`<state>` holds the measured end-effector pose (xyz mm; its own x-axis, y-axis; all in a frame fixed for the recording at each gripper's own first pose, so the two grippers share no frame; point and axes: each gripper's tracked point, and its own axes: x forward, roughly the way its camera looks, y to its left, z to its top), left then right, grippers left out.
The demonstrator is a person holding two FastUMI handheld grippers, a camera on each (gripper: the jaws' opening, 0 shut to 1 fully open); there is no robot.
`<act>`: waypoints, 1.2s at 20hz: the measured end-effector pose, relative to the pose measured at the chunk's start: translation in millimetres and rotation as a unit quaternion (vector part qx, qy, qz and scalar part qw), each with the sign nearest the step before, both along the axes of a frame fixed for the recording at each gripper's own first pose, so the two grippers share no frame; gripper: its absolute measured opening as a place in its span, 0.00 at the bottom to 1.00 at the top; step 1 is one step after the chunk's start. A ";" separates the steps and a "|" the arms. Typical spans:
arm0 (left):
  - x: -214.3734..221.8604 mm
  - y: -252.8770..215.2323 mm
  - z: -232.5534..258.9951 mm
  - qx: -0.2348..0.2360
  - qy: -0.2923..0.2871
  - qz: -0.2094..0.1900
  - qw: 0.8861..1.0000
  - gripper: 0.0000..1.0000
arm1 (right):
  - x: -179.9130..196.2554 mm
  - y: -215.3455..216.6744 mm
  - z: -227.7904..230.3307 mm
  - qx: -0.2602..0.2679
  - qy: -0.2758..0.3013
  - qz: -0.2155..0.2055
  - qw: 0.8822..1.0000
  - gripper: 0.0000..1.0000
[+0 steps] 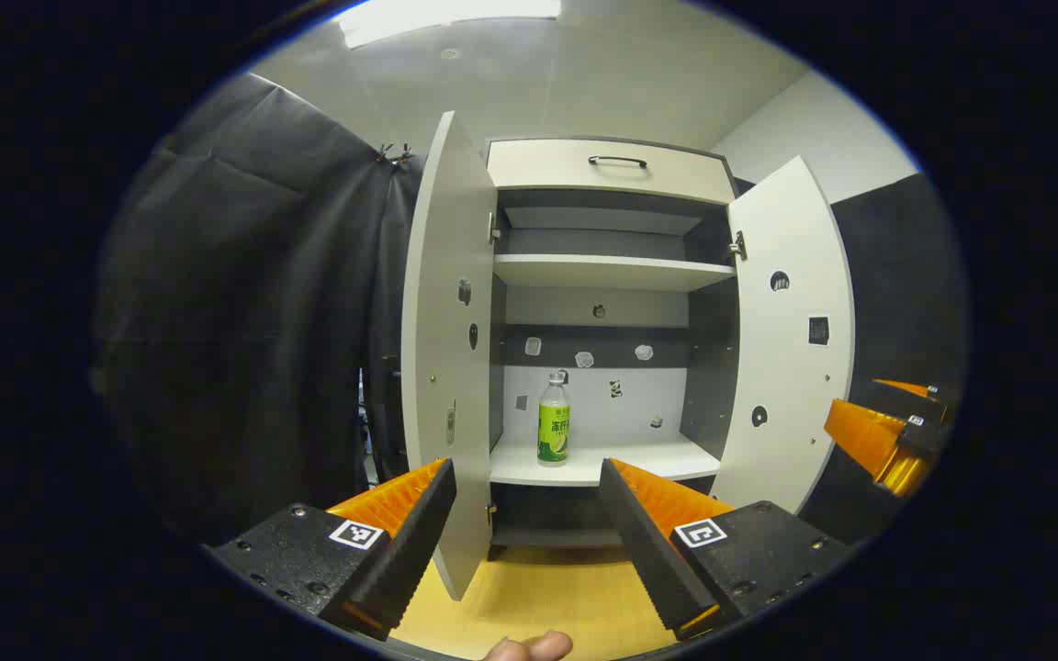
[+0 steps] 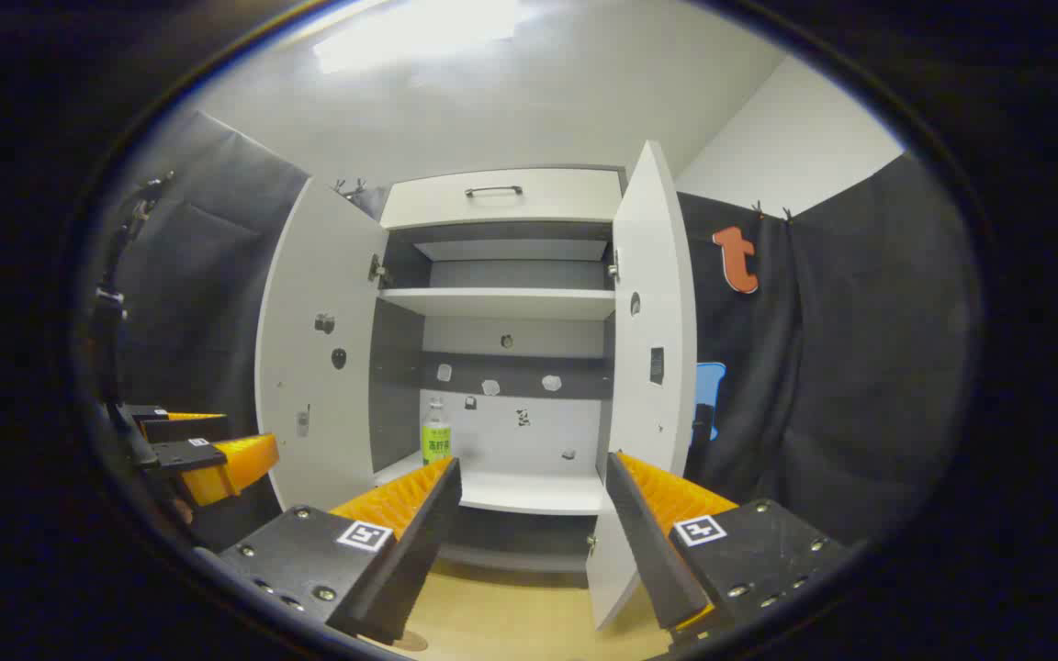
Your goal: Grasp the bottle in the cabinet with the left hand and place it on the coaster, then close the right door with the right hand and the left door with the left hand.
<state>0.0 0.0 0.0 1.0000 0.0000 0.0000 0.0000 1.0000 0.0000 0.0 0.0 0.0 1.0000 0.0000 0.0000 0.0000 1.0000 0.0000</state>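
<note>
Cabinet point(image 1: 612, 174) stood with left door point(image 1: 442, 358) and right door point(image 1: 791, 340) open.
Bottle point(image 1: 554, 420) stood upright near left edge of lower shelf point(image 1: 602, 464); left gripper point(image 1: 529, 514) and right gripper point(image 2: 529, 514) were held wide apart, gripping nothing.

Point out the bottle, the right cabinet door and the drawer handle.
bottle point(image 1: 554, 431), left gripper view, on its label.
right cabinet door point(image 1: 791, 340), left gripper view, inner face.
drawer handle point(image 1: 618, 161), left gripper view, bar's middle.

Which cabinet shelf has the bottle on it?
The lower shelf: the bottle stands upright near its left end. The upper shelf above it is bare.
</note>
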 end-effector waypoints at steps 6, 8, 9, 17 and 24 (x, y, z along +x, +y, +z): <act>33.8 -1.8 1.7 -0.006 -0.001 -0.008 1.000 0.99 | 23.0 -4.9 -3.6 -0.010 0.006 -0.014 1.000 0.93; 45.0 0.4 -2.2 -0.007 0.002 -0.007 1.000 0.99 | 29.6 -4.9 -6.1 -0.007 0.008 -0.019 1.000 0.93; 49.8 0.2 -5.7 -0.006 0.006 -0.009 1.000 0.99 | 31.8 -4.7 -6.8 -0.008 0.008 -0.022 1.000 0.93; 78.0 -2.3 -5.4 -0.002 0.006 -0.027 1.000 0.99 | 45.9 -16.7 -13.7 -0.016 0.020 -0.045 0.999 0.93; 110.0 -5.8 1.0 0.001 -0.007 -0.026 1.000 0.99 | 50.2 -19.0 -9.2 -0.009 0.009 -0.050 0.999 0.93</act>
<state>110.0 -5.8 1.0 0.9986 -0.0513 0.0130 0.0513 0.9987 0.0016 50.2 -19.0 -9.2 0.9949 -0.0996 -0.0165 0.0993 0.9949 -0.0187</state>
